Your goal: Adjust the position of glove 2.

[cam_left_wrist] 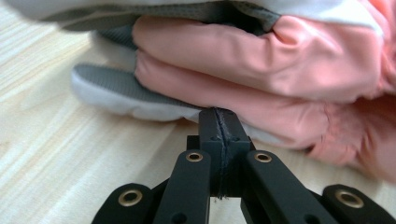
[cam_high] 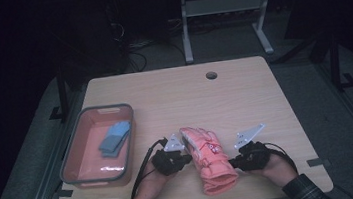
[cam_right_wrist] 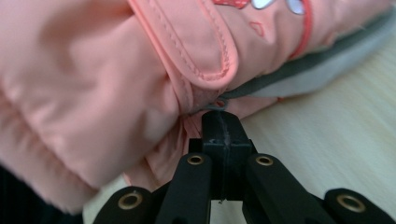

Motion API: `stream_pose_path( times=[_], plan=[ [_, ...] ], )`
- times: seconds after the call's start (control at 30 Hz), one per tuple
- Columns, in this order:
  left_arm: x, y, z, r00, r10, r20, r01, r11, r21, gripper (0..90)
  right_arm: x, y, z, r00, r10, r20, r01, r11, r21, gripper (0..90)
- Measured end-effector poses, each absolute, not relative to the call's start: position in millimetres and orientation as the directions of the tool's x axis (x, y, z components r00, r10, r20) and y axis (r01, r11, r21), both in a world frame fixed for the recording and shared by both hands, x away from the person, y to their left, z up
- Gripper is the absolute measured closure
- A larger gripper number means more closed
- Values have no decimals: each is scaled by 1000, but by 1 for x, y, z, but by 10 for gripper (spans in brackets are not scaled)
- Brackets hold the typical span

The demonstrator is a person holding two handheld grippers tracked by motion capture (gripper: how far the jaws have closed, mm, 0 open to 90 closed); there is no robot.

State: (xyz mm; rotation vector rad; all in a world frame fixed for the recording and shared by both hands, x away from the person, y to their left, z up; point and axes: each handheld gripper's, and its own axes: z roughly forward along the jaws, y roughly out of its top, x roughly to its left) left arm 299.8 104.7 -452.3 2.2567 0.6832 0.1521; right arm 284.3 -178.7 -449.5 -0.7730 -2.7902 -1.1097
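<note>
A pair of pink ski gloves (cam_high: 207,159) lies stacked at the lower middle of the high view, cuffs toward the bottom edge, with a claw at each flank, which reads as a two-sided grip meant to lift or shift the pair together; the left claw (cam_high: 185,155) has its jaws pressed flat together, tip at the edge where pink shell meets the grey-and-white palm fabric (cam_left_wrist: 140,100), though whether a fold is pinched there cannot be told; the right claw (cam_high: 234,162) is likewise fully closed, its tip against the glove's side just under the stitched strap (cam_right_wrist: 201,51), hold again uncertain; at the left of the high view a grey-rimmed orange bin (cam_high: 71,164) holds a folded blue-grey cloth (cam_high: 114,138), probably the destination; the bench (cam_high: 244,96) is pale wood with a cable hole (cam_high: 211,75); beyond it the room is dark, with a second table's metal legs (cam_high: 185,28) at upper middle.
</note>
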Motion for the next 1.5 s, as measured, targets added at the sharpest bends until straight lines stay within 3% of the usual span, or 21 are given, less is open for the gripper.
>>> stream_pose_path(
  times=[1.03, 1.17, 1.5],
  plan=[
    [333, 110, -442, 827, 547, -130, 454, -512, 729, 893, 268, -126, -451, -918, 335, 212, 388, 649, 654, 900],
    [334, 122, -428, 813, 563, -149, 473, -489, 732, 801, 269, -144, -445, -901, 377, 216, 417, 613, 671, 900],
    [328, 131, -395, 801, 564, -201, 494, -432, 755, 439, 275, -172, -428, -864, 461, 201, 449, 528, 721, 900]
  ],
)
